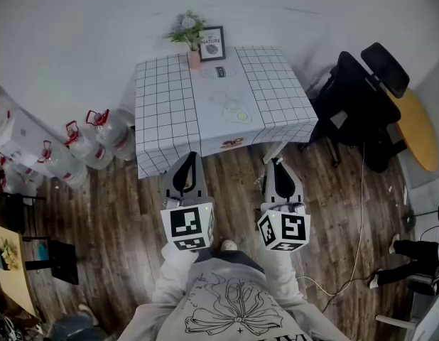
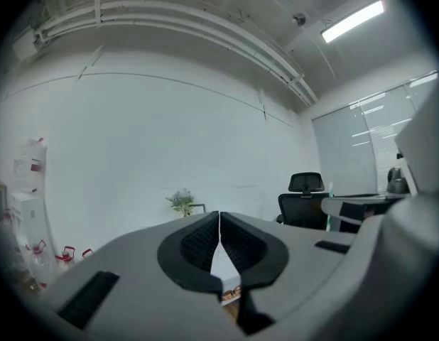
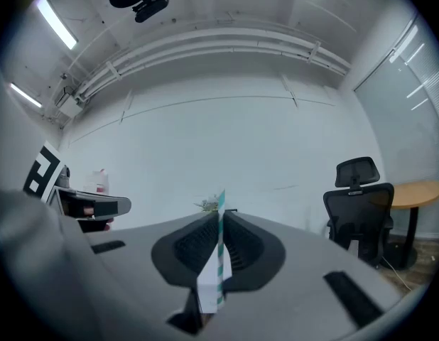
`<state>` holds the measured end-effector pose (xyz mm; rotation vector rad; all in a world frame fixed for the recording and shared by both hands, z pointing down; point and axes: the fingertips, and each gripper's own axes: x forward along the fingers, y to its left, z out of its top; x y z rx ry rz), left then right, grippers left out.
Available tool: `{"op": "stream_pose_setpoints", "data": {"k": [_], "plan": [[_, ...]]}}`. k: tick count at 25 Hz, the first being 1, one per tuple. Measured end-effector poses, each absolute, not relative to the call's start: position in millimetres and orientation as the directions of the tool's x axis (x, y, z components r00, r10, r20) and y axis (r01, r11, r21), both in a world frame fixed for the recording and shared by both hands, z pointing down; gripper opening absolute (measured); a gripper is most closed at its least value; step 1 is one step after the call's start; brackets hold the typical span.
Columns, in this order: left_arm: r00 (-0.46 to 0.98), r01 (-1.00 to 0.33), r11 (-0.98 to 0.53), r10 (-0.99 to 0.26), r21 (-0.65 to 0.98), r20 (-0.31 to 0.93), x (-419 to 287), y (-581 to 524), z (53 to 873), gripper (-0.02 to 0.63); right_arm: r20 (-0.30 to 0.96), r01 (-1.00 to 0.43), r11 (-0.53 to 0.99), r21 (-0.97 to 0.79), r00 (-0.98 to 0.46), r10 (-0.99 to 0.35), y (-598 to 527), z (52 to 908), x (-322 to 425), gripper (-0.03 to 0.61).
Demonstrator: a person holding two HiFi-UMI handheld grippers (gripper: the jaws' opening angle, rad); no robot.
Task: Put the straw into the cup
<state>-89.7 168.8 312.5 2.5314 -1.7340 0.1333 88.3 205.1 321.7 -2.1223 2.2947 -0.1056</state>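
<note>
Head view: person stands on wood floor [image 1: 226, 172], one gripper in each hand, both pointing toward 12 o'clock.

Left gripper [image 1: 192, 156]: at 11 o'clock from the person's chest. In the left gripper view the two black ribbed pads meet along a thin centre line. Jaws fully together, nothing between them.

Right gripper [image 1: 276, 162]: at 1 o'clock from the chest, beside the left one but apart from it. In the right gripper view the jaws are pressed closed on the straw [image 3: 220, 251]. The straw is teal-and-white striped and stands upright in the seam between the pads. Its top end pokes out past the jaw tips toward 12 o'clock. A strip of white paper lies against its lower part, on the 9 o'clock side.

Table [image 1: 163, 105]: at 12 o'clock ahead of both grippers, well apart from them, covered with a white grid-check cloth and a plain runner down the middle. On the far edge of it are a potted plant [image 1: 185, 28] and, just beside it at 3 o'clock, a framed picture [image 1: 212, 42]. Faint clear shapes lie on the runner, too small to tell which is the cup.

Surroundings: water jugs [image 1: 99, 130] on the floor at 10 o'clock; black office chair [image 1: 354, 105] at 2 o'clock, with a round yellow table [image 1: 417, 130] behind it.
</note>
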Motion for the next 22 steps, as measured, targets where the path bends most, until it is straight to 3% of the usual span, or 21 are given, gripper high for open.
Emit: {"op": "stream_pose_setpoints", "data": {"k": [22], "plan": [[0.279,-0.960,-0.278,-0.947,0.028,0.158,-65,149,338,0.008,0.069,-0.978,0.185,-0.093,-0.192,-0.979,172,342,108,0.020]]}}
